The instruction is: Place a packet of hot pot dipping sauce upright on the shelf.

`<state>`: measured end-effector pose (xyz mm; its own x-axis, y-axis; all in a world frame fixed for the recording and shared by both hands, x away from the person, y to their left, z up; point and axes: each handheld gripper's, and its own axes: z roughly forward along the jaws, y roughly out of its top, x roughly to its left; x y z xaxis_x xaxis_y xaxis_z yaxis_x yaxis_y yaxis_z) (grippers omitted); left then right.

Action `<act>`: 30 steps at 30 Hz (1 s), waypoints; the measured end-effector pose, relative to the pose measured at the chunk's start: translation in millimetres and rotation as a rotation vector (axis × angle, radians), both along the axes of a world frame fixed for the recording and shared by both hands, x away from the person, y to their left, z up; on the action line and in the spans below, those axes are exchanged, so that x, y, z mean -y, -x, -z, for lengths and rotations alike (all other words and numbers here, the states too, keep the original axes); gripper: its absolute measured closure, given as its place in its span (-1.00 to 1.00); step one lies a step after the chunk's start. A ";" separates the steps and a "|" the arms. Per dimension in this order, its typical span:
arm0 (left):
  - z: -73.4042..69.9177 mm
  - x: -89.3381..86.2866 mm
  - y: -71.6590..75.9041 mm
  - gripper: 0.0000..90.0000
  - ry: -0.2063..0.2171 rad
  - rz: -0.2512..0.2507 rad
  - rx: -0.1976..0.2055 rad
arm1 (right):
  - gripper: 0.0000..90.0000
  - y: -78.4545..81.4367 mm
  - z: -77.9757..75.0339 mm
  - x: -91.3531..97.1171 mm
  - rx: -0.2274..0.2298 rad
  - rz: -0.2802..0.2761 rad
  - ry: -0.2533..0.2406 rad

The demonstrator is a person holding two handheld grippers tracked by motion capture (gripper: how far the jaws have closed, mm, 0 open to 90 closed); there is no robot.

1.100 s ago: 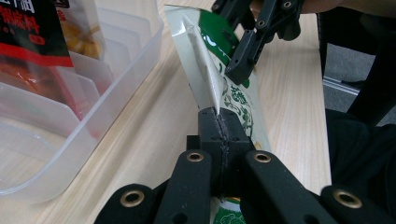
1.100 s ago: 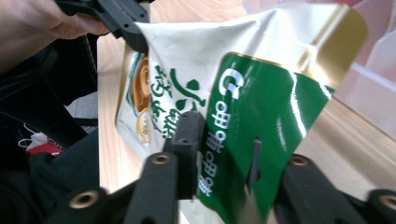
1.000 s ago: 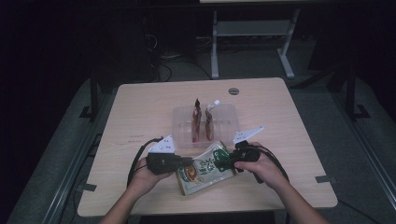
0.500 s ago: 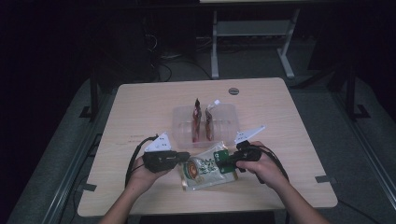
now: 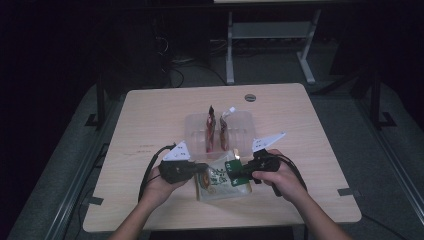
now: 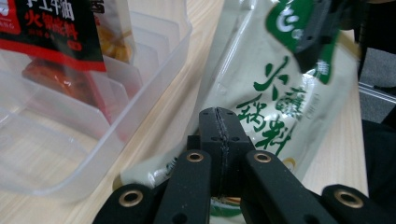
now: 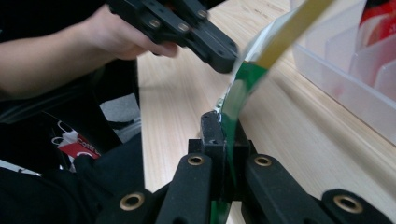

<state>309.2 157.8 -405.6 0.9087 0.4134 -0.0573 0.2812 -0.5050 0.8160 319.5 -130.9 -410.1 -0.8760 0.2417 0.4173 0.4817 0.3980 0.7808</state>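
the left tool (image 6: 218, 140) is clamped on one edge of the pouch (image 6: 275, 88), its two black jaws pressed together with the pale film pinched between them. in the high view the left tool (image 5: 197, 171) sits at the pouch's left end, with the person's left hand (image 5: 162, 184) behind it.

the right tool (image 7: 223, 135) grips the opposite edge, jaws closed on the green strip of the pouch (image 7: 240, 91), which bends up and away from them. from above, the right tool (image 5: 236, 170) holds the pouch's right end, and the right hand (image 5: 280, 175) is behind it.

the pouch (image 5: 220, 180) hangs between the two tools, white and green with a printed label, just over the table (image 5: 150, 120) near the person's edge. in the left gripper view its far end is held by the other tool's black jaws.

just beyond the tools, toward the middle of the table, stands a clear bin (image 5: 240, 127) with dividers. two red packets (image 5: 215, 131) stand upright in it. in the left gripper view the bin (image 6: 70, 154) lies just left of the pouch, and a red packet (image 6: 51, 28) leans inside it. a dark round disc (image 5: 250, 97) lies on the table beyond the bin.
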 end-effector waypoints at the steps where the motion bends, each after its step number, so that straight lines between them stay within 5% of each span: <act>1: 0.6 2.4 -1.6 1.00 0.002 0.002 -0.001 | 1.00 0.7 -3.0 -0.2 -0.001 -0.009 -0.017; 16: 5.9 44.6 -5.4 1.00 0.034 0.088 -0.042 | 1.00 -3.8 -19.3 -11.2 0.016 -0.060 -0.080; 27: 2.5 30.0 -4.3 0.99 0.055 0.083 -0.076 | 1.00 1.3 -22.0 -3.6 0.040 -0.059 -0.063; 30: 0.9 22.2 -4.1 0.85 0.058 0.076 -0.087 | 1.00 2.1 -22.7 -1.5 0.045 -0.055 -0.064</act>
